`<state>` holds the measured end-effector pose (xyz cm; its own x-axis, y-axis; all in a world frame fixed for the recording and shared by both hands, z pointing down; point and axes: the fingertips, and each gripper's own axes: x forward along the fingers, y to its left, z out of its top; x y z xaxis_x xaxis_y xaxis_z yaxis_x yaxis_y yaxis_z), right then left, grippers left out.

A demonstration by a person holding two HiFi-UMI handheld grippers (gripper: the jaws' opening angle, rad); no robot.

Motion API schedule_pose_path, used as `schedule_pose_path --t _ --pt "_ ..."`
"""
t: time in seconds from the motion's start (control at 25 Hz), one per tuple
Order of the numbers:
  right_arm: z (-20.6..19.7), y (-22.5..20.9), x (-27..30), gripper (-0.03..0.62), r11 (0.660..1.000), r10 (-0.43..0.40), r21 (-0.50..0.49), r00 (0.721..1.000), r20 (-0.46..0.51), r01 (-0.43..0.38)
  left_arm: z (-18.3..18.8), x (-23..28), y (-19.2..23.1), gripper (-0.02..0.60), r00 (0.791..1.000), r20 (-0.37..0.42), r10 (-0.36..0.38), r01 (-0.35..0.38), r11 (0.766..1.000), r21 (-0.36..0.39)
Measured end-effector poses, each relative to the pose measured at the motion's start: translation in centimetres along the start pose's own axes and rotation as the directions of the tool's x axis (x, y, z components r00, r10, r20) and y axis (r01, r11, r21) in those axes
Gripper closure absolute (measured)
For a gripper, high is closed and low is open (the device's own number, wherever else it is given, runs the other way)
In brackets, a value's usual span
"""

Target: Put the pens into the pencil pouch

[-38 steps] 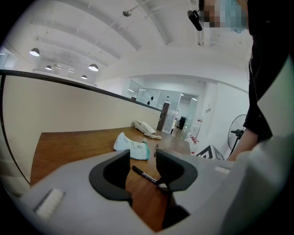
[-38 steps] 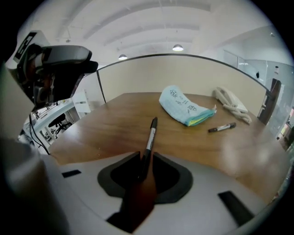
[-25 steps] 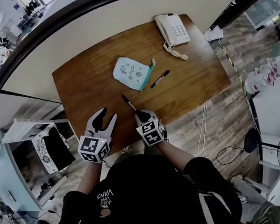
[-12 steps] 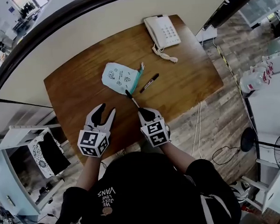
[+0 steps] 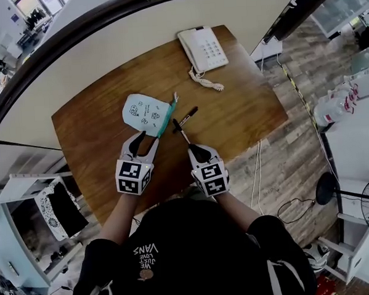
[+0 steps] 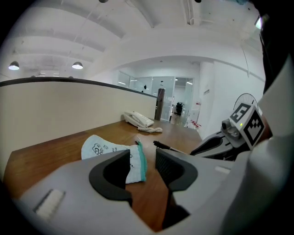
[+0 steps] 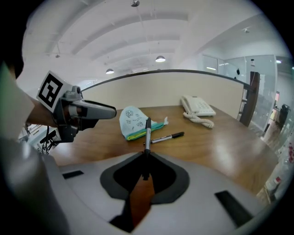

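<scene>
Brown wooden table (image 5: pixel 244 110): far long edge runs along a beige partition, near edge sits just under both grippers. Light-blue fabric pencil pouch with doodles and a green zip edge (image 5: pixel 144 111) lies flat left of centre, well in from every edge, zip end pointing right. Loose black marker pen (image 5: pixel 186 118) lies on the wood just right of that zip end, angled, apart from the pouch. White desk phone with coiled cord (image 5: pixel 203 48) is at the far right corner, well clear of the rest. Right half of the table is bare, as is the strip left of the pouch, so there's open room on both sides. Left gripper (image 5: pixel 148 138): jaws spread, nothing between the pads. It's at the pouch's near zip corner, and the green edge shows through the gap. Can't tell if it's touching. Right gripper (image 5: pixel 191 148): jaws pinched on the lower end of a slim black pen (image 5: pixel 181 131), which sticks out forward and slightly up toward the zip end. Its far tip is close beside the loose marker's near end, contact unclear. The grippers are side by side with a gap of bare wood between them. Wood floor with cables lies off the table's right edge.
</scene>
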<state>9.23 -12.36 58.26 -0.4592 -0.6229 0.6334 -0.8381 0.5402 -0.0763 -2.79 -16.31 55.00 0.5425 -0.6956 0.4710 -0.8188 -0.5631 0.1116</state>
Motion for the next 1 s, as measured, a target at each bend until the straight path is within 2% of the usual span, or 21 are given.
schedule_pose_path --t 0.16,0.32,0.48,0.64,0.8,0.92,1.0 --pt "-0.9 -1.6 -0.4 0.542 1.000 0.015 -0.004 1.000 -0.019 -0.015 -0.8 2.7 -0.7 0.419 0.998 -0.051 0.022 -0.018 0.996 0.083" --pt "-1.4 -2.9 -0.5 0.542 1.000 0.022 -0.021 0.999 -0.024 -0.023 -3.1 5.2 -1.0 0.419 0.989 -0.142 0.045 -0.023 0.987 0.157" --pt "-2.0 -3.4 -0.4 0.542 0.998 0.045 -0.034 0.998 -0.043 -0.047 -4.0 7.2 -1.0 0.403 0.972 -0.228 0.055 -0.005 0.977 0.215" --pt "-2.2 -3.8 -0.3 0.542 0.997 0.058 -0.047 0.997 -0.049 -0.060 -5.1 8.7 -1.0 0.403 0.949 -0.305 0.073 0.022 0.954 0.298" --pt "-2.3 -3.9 -0.1 0.542 0.996 0.070 -0.051 0.996 -0.052 -0.072 -6.2 9.4 -0.4 0.405 0.933 -0.346 0.097 0.020 0.947 0.321" --pt "-2.3 -4.0 -0.1 0.542 0.996 0.070 -0.054 0.996 -0.051 -0.073 -6.2 9.4 0.0 0.410 0.933 -0.343 0.112 0.005 0.946 0.324" --pt "-2.3 -4.1 -0.1 0.542 0.996 0.070 -0.053 0.996 -0.049 -0.073 -5.9 9.4 0.1 0.443 0.936 -0.332 0.117 -0.002 0.945 0.327"
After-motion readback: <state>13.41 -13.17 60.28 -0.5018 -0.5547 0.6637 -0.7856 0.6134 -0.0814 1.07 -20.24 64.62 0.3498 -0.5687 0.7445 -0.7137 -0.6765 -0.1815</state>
